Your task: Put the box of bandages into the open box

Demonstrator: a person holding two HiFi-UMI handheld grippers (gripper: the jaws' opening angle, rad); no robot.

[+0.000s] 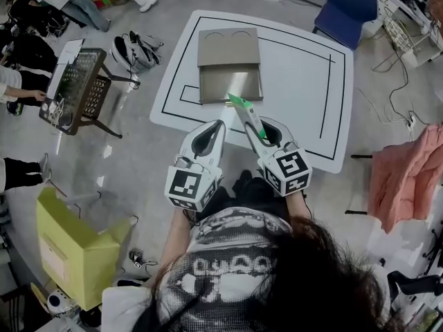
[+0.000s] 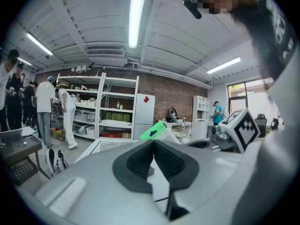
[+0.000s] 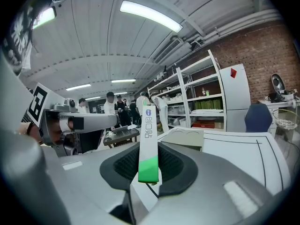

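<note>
Both abreast, near level: left gripper (image 1: 220,125), right gripper (image 1: 257,131) around bandage box (image 1: 243,111).

Head view looks steeply down; gripper views share the table (image 1: 297,81).

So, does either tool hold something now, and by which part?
The right tool grips the slim white-and-green cardboard bandage box by its green end. The left tool is shut on nothing.

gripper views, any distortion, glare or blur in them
Left gripper view: strong fisheye bend, dark corners, ceiling light blown out. Right gripper view: same bend, bandage box sharp. Head view: evenly lit, only soft shadows.
</note>
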